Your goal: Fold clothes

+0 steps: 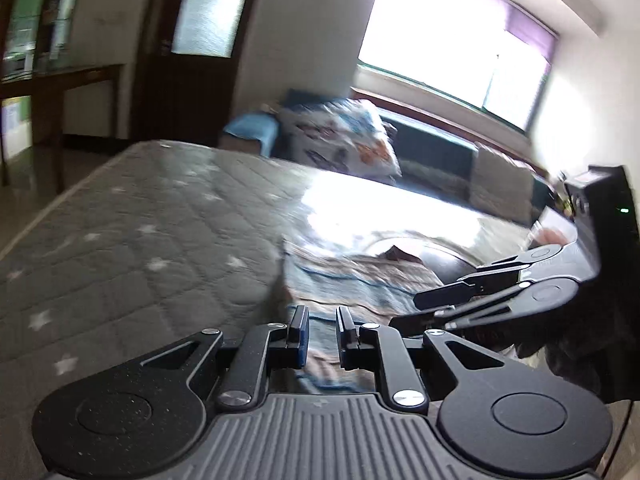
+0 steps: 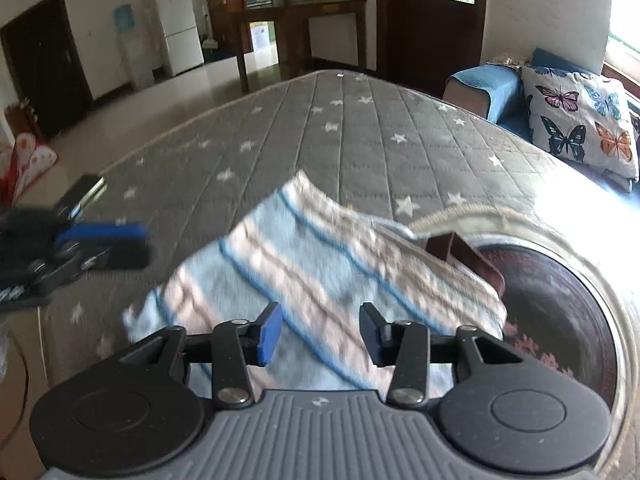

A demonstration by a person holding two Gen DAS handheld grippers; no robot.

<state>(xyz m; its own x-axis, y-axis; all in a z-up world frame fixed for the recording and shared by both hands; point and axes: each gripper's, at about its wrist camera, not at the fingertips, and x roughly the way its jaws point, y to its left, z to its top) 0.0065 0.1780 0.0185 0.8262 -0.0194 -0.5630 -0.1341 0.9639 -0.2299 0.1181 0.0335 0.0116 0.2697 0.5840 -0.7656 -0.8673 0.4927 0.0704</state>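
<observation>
Currently my left tongs (image 1: 319,334) stand narrowly apart over the cloth (image 2: 320,264); my right tongs (image 2: 320,330) gape wide, gripping nothing. Fold stage unclear; cloth's free corner points to 11 o'clock.

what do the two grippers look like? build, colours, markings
Both match: the left gripper and right gripper have black linkage arms on round black pivot discs, silver screw heads, and a grey ribbed body with a small roundel mark. Finger pads are blue. A green light shows on the right gripper's housing in the left view.
</observation>
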